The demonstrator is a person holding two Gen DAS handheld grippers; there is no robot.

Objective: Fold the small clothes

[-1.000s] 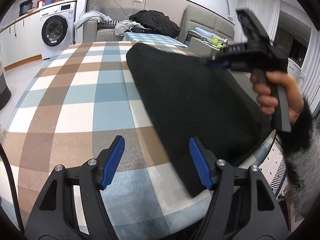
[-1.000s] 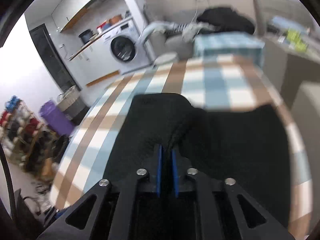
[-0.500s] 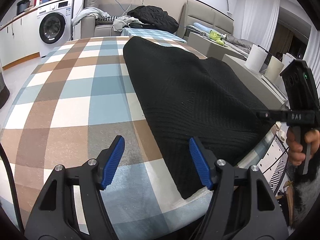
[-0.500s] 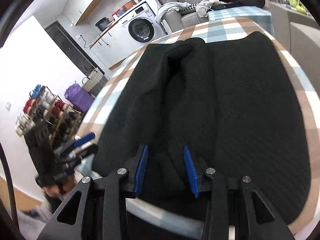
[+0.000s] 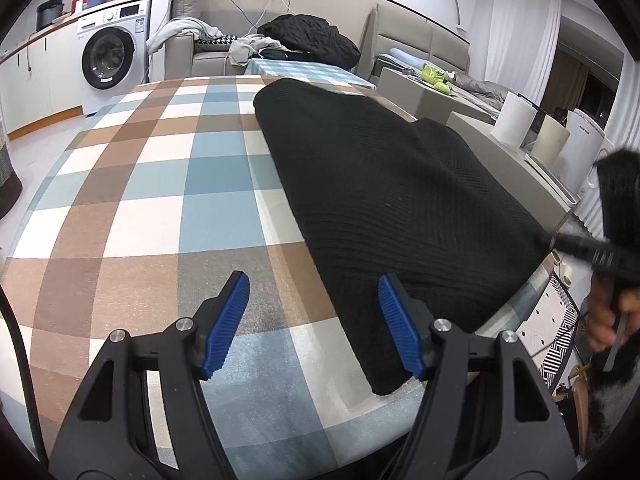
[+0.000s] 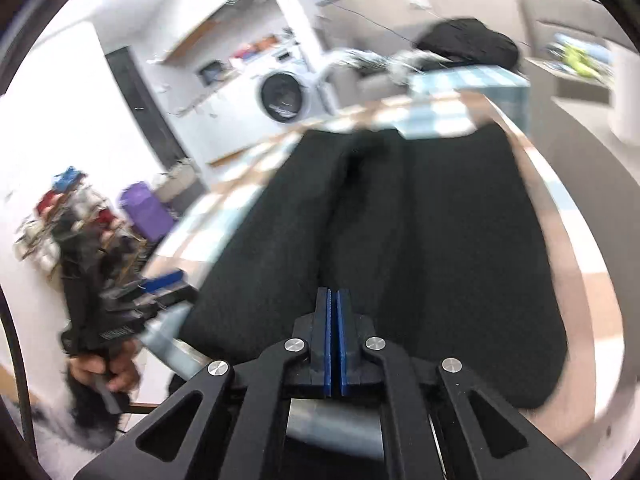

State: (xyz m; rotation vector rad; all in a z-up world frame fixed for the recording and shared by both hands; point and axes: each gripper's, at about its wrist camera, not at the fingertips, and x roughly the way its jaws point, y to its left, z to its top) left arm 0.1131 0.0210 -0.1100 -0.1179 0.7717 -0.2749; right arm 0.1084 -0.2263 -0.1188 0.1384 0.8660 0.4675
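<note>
1. A black knitted garment (image 5: 392, 208) lies spread along the right-hand part of a table covered with a blue, brown and white checked cloth (image 5: 160, 208). Its near edge reaches the table's front edge and part of it runs to the right-hand edge.

2. The left gripper (image 5: 314, 324) is held low over the front of the table, jaws wide apart with blue ribbed pads (image 5: 226, 322) showing on both fingers. Nothing is between them. The right-hand finger sits just over the garment's near left edge; the left finger is above bare cloth.

3. The right gripper (image 6: 333, 338) is at the garment's near edge, its blue pads drawn together with only a thin slit between. Dark knit lies directly ahead of and around the tips, but whether any fabric is pinched in the slit cannot be told; the right wrist view is motion-blurred.

4. In the right wrist view the garment shows a long raised ridge running away from the gripper toward the far end.

5. In the left wrist view the right gripper appears at the table's right edge, blurred, with the person's hand (image 5: 608, 320) on its handle.

6. Background: a washing machine (image 5: 112, 56), a sofa with piled clothing (image 5: 312, 38), and white rolls (image 5: 514, 120) on a side unit.
</note>
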